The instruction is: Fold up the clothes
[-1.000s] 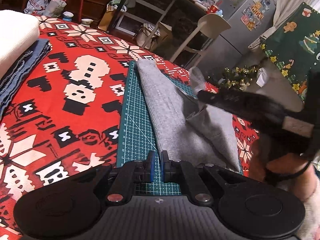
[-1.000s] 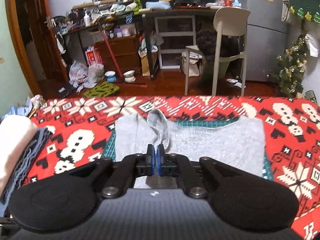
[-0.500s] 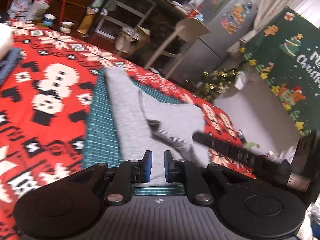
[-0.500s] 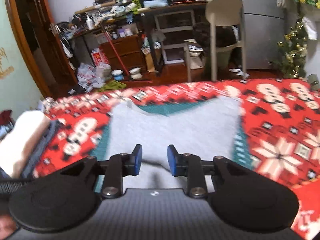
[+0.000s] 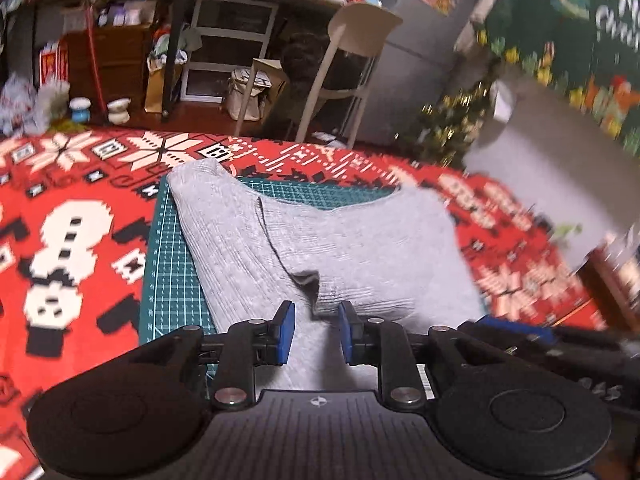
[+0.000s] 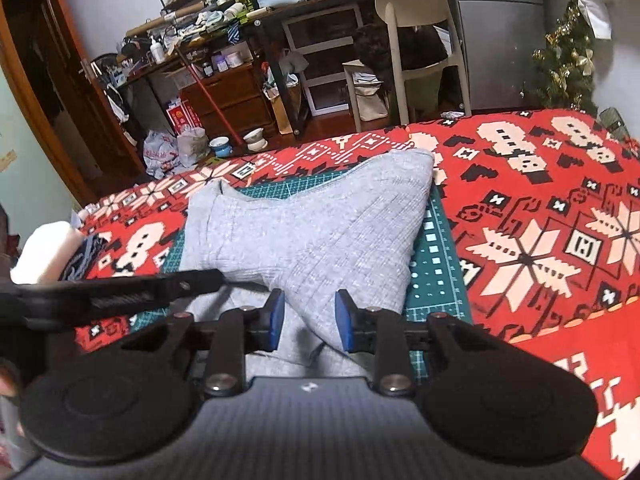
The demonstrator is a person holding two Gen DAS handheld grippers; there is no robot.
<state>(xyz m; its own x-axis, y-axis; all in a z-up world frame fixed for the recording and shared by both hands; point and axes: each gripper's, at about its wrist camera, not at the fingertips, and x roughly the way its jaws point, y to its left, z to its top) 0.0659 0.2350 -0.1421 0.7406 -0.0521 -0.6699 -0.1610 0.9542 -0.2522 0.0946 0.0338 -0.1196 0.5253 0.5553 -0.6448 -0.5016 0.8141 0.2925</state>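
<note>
Jaws of my left gripper (image 5: 316, 334) are opening, pads clear of cloth; right gripper (image 6: 309, 322) jaws stand apart, gripping nothing. Grey garment (image 5: 340, 240) lies folded on the green cutting mat (image 5: 168, 264), directly ahead of both, long axis crosswise. I judge neither hand nearer. Red patterned blanket (image 6: 540, 208) beneath; cluttered room behind.

Ahead of the right gripper (image 6: 309, 318) the grey garment (image 6: 316, 224) lay low and passable, red blanket (image 6: 540, 208) stood bare to its right, while the left gripper (image 6: 120, 292) and stacked clothes (image 6: 48, 252) blocked its left.
</note>
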